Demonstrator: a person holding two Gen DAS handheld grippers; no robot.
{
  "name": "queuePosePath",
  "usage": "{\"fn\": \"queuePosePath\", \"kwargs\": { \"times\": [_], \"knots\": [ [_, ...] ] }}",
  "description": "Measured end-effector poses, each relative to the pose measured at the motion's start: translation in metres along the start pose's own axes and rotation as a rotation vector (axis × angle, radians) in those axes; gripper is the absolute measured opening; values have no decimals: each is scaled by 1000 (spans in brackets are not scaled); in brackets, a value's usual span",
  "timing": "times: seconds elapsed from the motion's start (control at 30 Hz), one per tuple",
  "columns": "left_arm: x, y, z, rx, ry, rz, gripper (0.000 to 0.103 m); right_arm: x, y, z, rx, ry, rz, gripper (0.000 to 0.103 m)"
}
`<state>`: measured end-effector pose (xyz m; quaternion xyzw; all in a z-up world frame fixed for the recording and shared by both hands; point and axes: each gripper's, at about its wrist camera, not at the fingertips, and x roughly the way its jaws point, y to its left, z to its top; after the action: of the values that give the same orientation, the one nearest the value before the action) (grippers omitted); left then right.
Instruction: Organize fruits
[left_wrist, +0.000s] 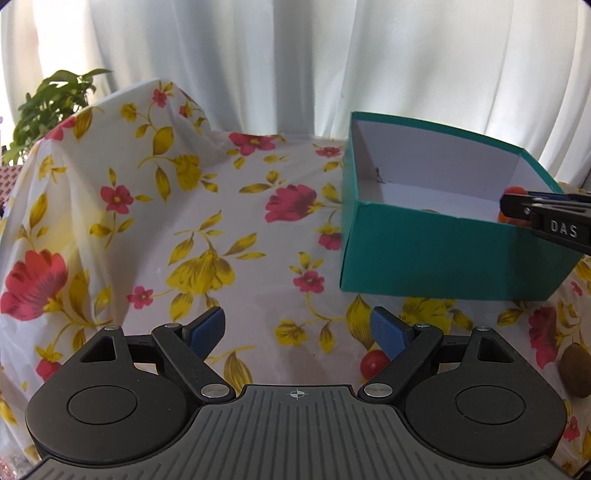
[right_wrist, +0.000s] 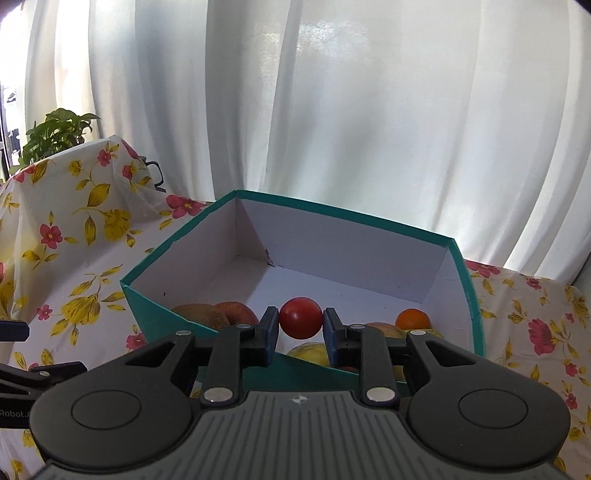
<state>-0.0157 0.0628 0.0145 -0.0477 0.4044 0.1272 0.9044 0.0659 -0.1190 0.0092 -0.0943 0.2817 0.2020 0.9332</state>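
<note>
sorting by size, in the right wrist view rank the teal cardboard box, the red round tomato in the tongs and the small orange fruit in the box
1. Teal cardboard box
2. Red round tomato, though it sits nearer the camera
3. Small orange fruit

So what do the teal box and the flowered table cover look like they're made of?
Teal box: most likely cardboard, matte teal outside and plain white inside; its walls are thin and flat, with sharp folded corners and a small tear at one inner seam. Flowered table cover: a thin, soft sheet that drapes in folds over something at the back left; the faint sheen suggests plastic, though printed fabric can't be ruled out.
</note>
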Motion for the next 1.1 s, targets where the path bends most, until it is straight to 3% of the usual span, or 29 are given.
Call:
{"fn": "queuePosePath", "kwargs": {
  "times": [0.1,0.13,0.17,0.23,0.33,0.53,0.83,1.1],
  "knots": [
    [3,0,-5,0,12,2,90,6,5,1,-19,10,16,26],
    [3,1,-7,-2,14,2,90,7,6,2,-25,13,18,30],
    [3,2,-9,-2,16,-1,90,6,7,3,-27,8,15,49],
    [3,4,-12,2,15,-2,90,1,7,5,-29,-32,-4,73],
    [3,1,-17,29,7,-12,90,-12,4,10,-25,-82,-40,75],
    [6,-15,-30,99,6,-57,89,-65,-8,3,11,-187,-95,102],
    [25,-45,-38,173,54,-108,84,-92,-21,-61,29,-93,-115,103],
    [36,-52,-39,169,79,-123,73,-88,-25,-85,107,9,-118,103]
  ]
}}
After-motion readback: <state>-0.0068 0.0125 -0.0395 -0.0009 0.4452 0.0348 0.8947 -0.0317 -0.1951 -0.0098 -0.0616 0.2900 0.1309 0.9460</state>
